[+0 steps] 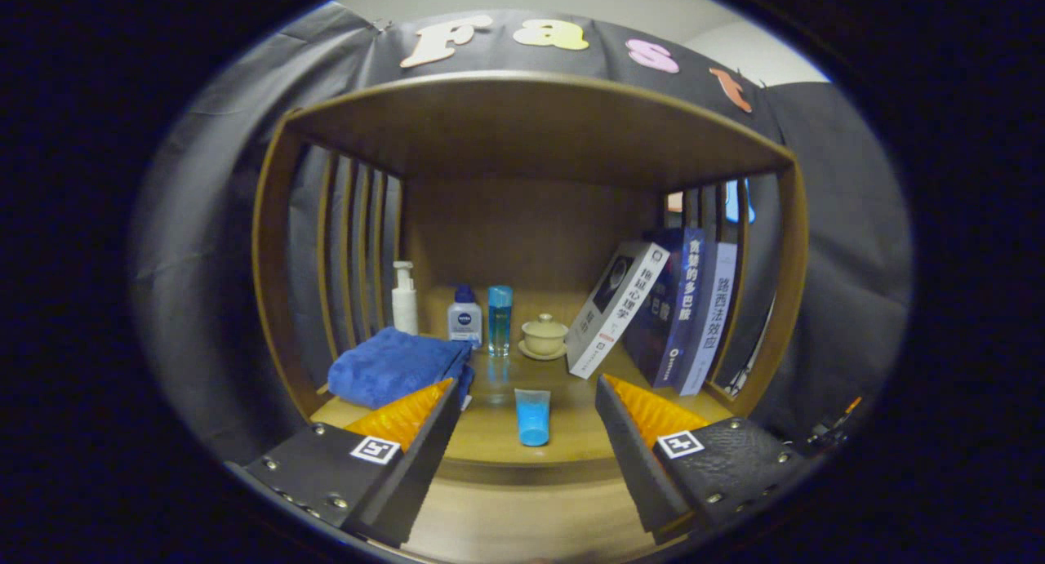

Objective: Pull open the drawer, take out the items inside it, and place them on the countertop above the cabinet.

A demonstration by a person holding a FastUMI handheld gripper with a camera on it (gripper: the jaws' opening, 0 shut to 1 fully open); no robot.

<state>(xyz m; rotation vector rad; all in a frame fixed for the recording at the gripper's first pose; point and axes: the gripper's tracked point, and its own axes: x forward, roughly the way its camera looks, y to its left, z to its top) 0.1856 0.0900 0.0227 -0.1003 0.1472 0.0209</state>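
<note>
- The tool (524,421) has its two fingers spread wide apart, gripping nothing, and they reach forward over the front edge of a wooden counter (490,446).
- A small blue plastic tube (532,416) lies flat on the counter between the two fingers, touching neither.
- A folded blue towel (396,366) rests on the counter just beyond the left finger, its near edge partly hidden behind that fingertip.
- Three books (669,311) stand just beyond the right finger: a white-spined one leans steeply to the right against two darker, more upright ones that rest by the slatted side wall.
- Straight ahead, past the tube, a tall clear bottle of blue liquid (500,319) stands upright.
- To its left stand a squat pale bottle with a dark blue cap (464,317) and, farther left behind the towel, a white pump bottle (404,298).
- To its right a cream lidded ceramic cup on a saucer (544,336) sits near the leaning book.
- All of this sits inside an open-fronted wooden cabinet alcove (531,123) with a plain back panel, slatted sides and a flat wooden top.
</note>
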